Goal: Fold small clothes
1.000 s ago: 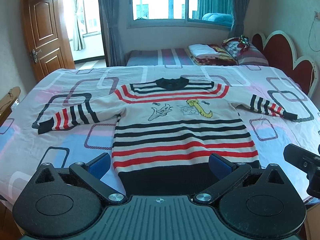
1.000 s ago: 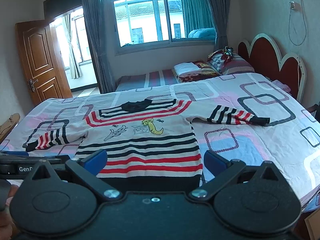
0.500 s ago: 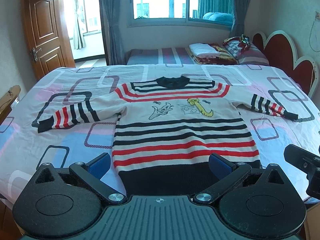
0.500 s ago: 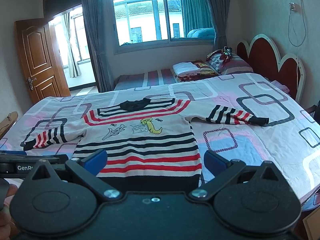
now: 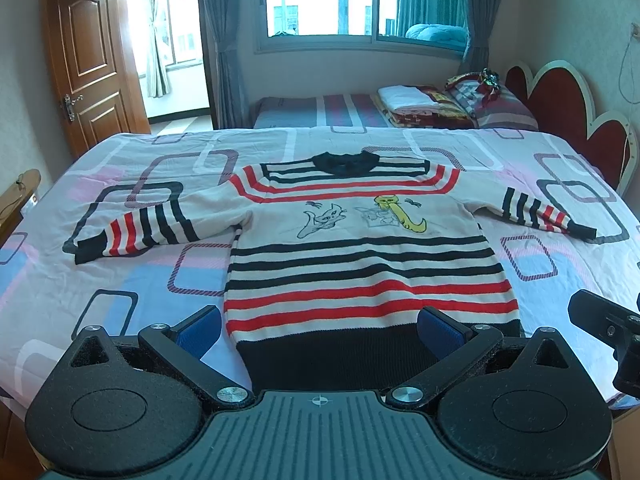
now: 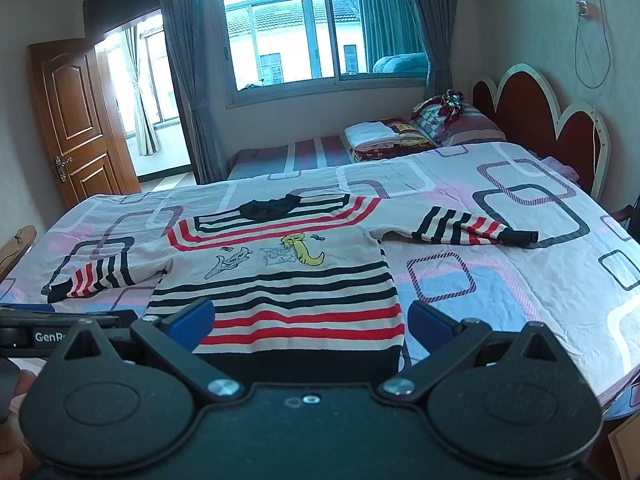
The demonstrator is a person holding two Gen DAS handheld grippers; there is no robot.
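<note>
A small striped sweater (image 5: 360,256) lies flat and spread out on the bed, front up, with a cartoon print, a dark collar at the far end and a dark hem nearest me. Both sleeves stretch out sideways. It also shows in the right wrist view (image 6: 280,280). My left gripper (image 5: 320,326) is open and empty, hovering just before the hem. My right gripper (image 6: 310,320) is open and empty, also above the hem, beside the left one.
The bed (image 5: 100,280) has a patterned pink and blue sheet. A red headboard (image 5: 580,120) stands at the right. A second bed with folded bedding (image 5: 420,106) lies behind, below the window. A wooden door (image 5: 88,68) stands open at the left.
Both grippers have edged slightly forward toward the sweater's hem. The sweater has not moved, and both grippers stay open.
</note>
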